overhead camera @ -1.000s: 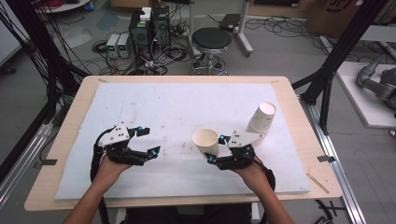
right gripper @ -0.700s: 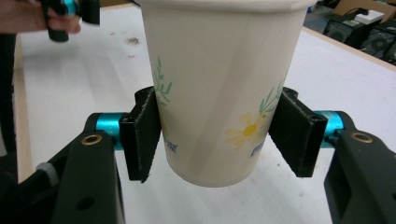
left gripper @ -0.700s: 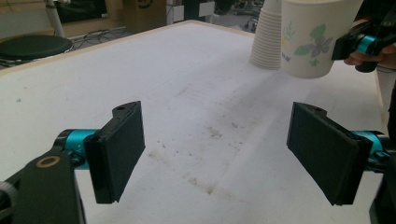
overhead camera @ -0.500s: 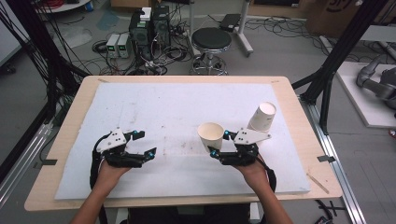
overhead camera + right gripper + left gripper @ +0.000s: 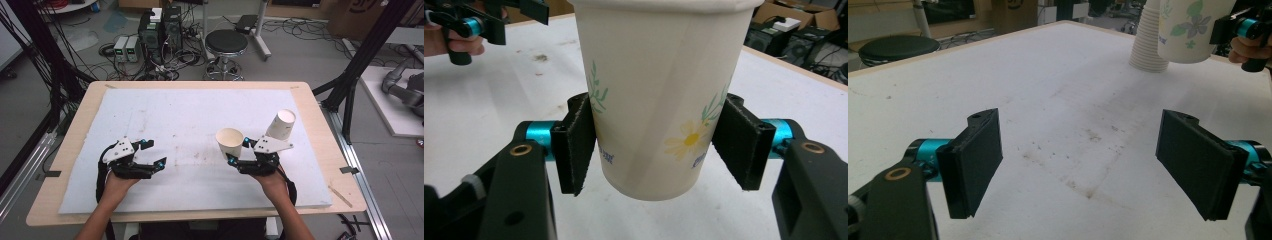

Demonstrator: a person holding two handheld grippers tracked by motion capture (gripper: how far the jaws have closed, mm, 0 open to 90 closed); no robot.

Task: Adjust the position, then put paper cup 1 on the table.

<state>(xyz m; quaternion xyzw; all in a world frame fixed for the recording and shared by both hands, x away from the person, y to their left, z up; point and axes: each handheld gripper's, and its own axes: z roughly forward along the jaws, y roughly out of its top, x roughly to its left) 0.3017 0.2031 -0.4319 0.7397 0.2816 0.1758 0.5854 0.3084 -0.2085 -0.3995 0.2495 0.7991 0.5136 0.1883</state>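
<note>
Right gripper (image 5: 659, 145): 2 black pads clamp the lower wall of a paper cup (image 5: 659, 95), 1 on each side. Cup upright, base clear of the table. The right gripper view resolves its print: green leaf sprigs, 1 yellow daisy, a vertical seam. The high view gives a plain cream cup (image 5: 229, 142) with its mouth open to the camera, held above the white mat (image 5: 200, 120) right of centre.

Left gripper (image 5: 1083, 165): pads stand wide apart, nothing between them. The left gripper view shows brown stains on the mat (image 5: 1068, 115) ahead of the jaws, and the ribbed rims of a stack of cups (image 5: 1148, 40), mouths down, behind the held cup (image 5: 1188, 27). In the high view the stack (image 5: 281, 125) leans, just beyond the right gripper (image 5: 239, 150).

Mat covers a wooden table (image 5: 320, 125). Beyond: black stool (image 5: 226, 42), electronics boxes and cables on the floor.
</note>
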